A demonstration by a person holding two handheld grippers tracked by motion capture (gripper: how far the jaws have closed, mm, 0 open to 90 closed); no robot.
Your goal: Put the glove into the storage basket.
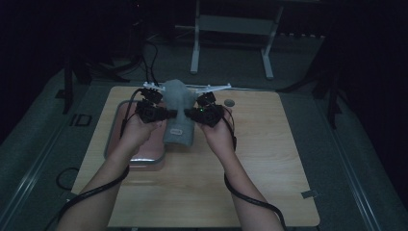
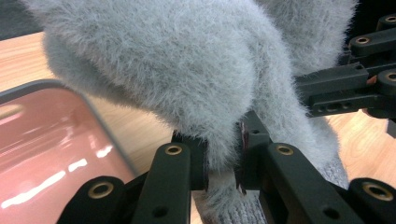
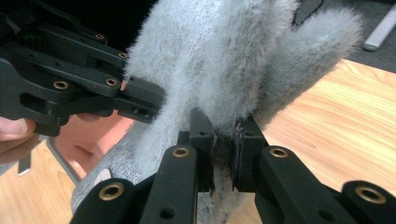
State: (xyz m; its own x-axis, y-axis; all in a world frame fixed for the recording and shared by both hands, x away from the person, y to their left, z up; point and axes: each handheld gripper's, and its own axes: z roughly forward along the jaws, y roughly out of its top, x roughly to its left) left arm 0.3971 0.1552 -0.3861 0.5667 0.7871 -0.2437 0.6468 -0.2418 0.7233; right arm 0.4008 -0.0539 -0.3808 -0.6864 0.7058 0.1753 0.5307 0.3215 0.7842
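A fluffy grey knitted garment [image 1: 178, 113], perhaps a sock or mitten, hangs above the wooden table [image 1: 269, 159], held from both sides. My left gripper [image 1: 166, 114] is shut on its left edge; in the left gripper view the jaws pinch the grey fluff [image 2: 224, 161]. My right gripper [image 1: 190, 113] is shut on the right edge, and the right gripper view shows the fabric [image 3: 226, 140] squeezed between its jaws. A small white label [image 1: 177, 130] sits on the garment's lower ribbed part. The other gripper [image 3: 70, 88] appears across the garment.
A pink tray with a grey rim [image 1: 118, 139] lies on the table under the left hand. A small grey round object [image 1: 229, 102] rests near the table's far edge. A white frame [image 1: 231, 29] stands on the floor beyond. Cables trail from both grippers.
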